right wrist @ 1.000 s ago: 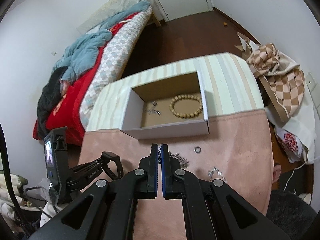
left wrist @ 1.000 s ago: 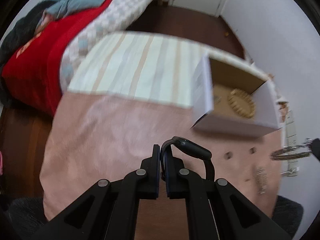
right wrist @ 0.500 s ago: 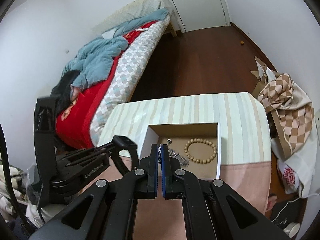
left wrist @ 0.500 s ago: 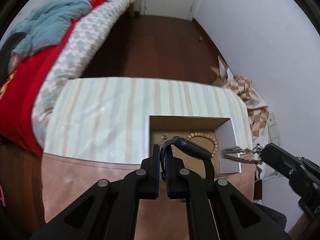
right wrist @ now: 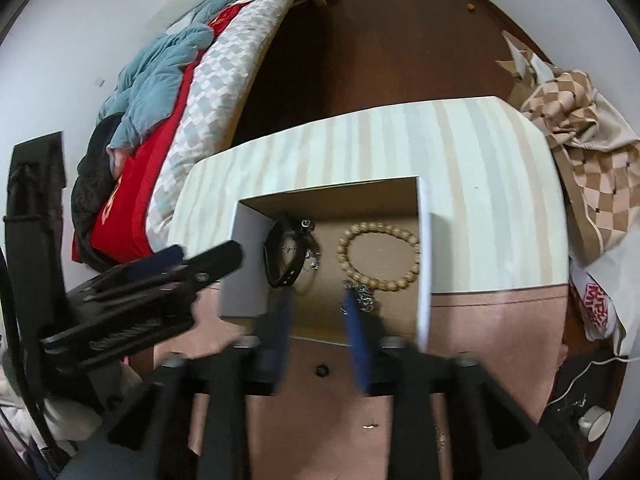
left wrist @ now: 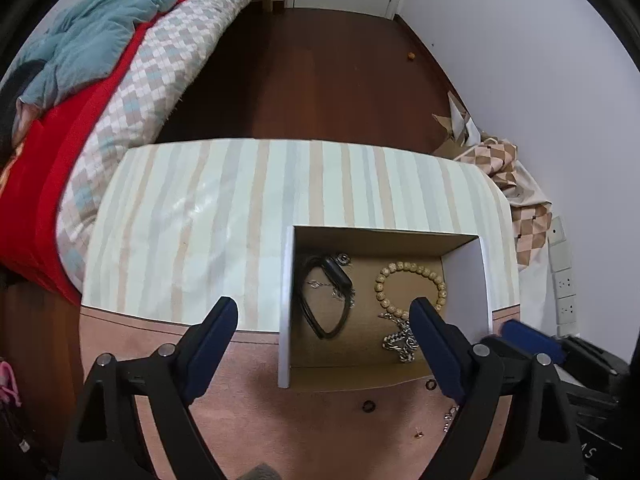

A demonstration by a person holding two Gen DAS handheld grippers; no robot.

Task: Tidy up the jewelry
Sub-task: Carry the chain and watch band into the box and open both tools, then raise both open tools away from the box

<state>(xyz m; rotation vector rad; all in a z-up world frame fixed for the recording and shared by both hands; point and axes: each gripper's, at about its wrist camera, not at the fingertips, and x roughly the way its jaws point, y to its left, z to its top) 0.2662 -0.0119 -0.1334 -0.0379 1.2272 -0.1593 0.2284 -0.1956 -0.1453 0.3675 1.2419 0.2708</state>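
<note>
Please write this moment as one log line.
left tool: opening, empty | right tool: opening, empty | watch, chain, beads: in box

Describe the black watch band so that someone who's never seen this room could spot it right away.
Find the table with the striped cloth beside the bed, then the open cardboard box on it. The black watch band lies along the box's left inner wall. It is the only dark, flat strap loop there: the wooden bead bracelet to its right is tan and the chain is silvery.
</note>
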